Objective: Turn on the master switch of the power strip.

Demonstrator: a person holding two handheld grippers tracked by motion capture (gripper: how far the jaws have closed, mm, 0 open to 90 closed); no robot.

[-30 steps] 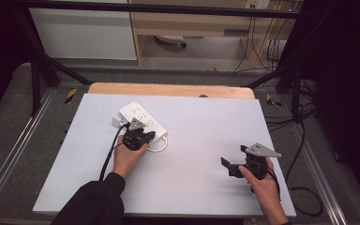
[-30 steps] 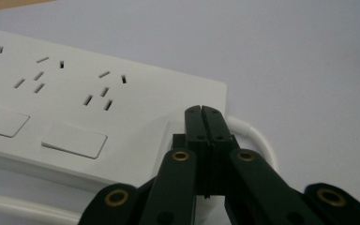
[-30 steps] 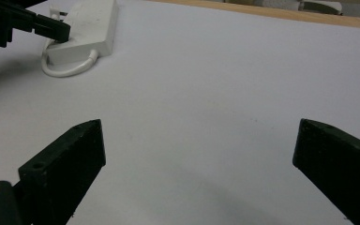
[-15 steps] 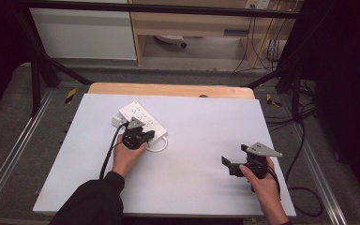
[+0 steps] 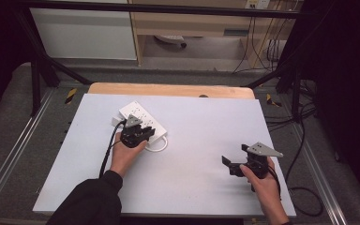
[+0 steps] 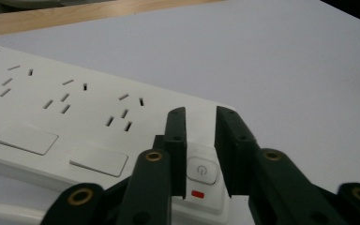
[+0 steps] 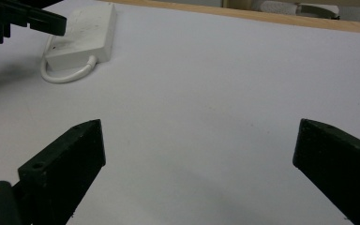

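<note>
Over the white power strip's (image 6: 75,122) switch (image 6: 201,171), left gripper (image 6: 200,119) jaws just parting, untouching; right gripper (image 7: 197,140) jaws released, apart.

Right gripper (image 7: 199,154) held over bare white table (image 7: 225,84), jaws wide apart.

Both black jaws rise from the bottom corners with nothing between them. A white power strip (image 7: 82,35) lies at upper left, its white cord (image 7: 68,75) looping from the near end onto the table. The left gripper (image 7: 26,18) reaches in just above that end; contact cannot be confirmed. A wooden edge (image 7: 262,18) borders the far side.
</note>
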